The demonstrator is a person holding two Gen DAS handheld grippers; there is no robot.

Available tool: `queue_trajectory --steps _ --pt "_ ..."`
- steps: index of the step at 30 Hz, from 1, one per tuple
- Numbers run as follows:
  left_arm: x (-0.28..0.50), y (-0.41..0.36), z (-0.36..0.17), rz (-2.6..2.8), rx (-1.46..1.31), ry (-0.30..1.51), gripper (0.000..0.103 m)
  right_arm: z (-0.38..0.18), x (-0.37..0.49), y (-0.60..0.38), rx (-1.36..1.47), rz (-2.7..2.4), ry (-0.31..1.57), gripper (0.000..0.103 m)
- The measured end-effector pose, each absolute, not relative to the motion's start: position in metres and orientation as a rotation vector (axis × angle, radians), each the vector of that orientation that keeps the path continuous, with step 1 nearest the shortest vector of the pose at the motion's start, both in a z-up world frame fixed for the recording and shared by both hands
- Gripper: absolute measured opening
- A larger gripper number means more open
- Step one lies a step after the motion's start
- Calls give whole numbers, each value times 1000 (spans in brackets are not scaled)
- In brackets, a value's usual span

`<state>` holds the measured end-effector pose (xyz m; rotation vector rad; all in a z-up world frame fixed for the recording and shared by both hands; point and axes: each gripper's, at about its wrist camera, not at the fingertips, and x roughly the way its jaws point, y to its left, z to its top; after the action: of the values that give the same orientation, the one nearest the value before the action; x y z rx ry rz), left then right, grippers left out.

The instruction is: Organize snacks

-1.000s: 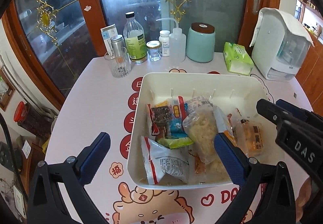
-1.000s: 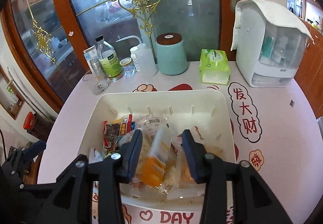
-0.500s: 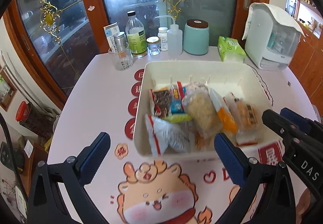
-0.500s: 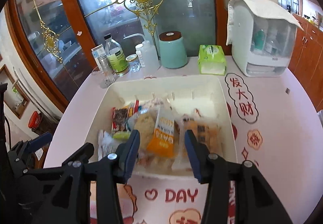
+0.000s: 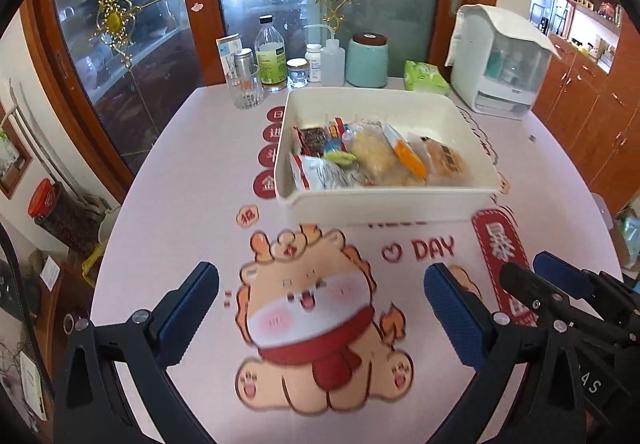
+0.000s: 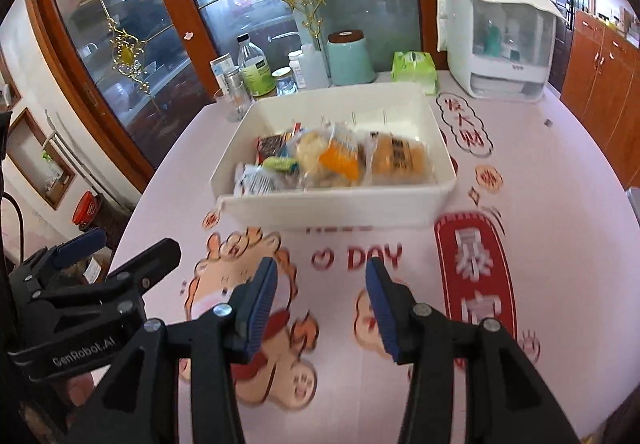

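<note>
Both tongs now back from bin, empty: left tongs wide, right tongs narrower.

**Snacks packed in the white bin**

You have the white bin sitting flat on the table, its near half filled with wrapped snacks: a red-and-white packet, a dark one, pale puffs, orange-labelled bags lying overlapped.

teal canister, green tissue pack, white dispenser, glass bottle, tumbler, pink cartoon tablecloth
</note>
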<state>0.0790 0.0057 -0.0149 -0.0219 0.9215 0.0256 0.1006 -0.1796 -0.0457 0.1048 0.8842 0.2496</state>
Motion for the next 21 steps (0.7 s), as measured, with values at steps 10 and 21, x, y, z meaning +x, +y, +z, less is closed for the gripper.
queue_trajectory --steps 10,21 --pt "38 1 -12 30 -19 950 102 -32 52 -186 111 212 898 47" --pt "29 -2 -11 39 -16 963 102 -28 36 -187 104 177 898 47"
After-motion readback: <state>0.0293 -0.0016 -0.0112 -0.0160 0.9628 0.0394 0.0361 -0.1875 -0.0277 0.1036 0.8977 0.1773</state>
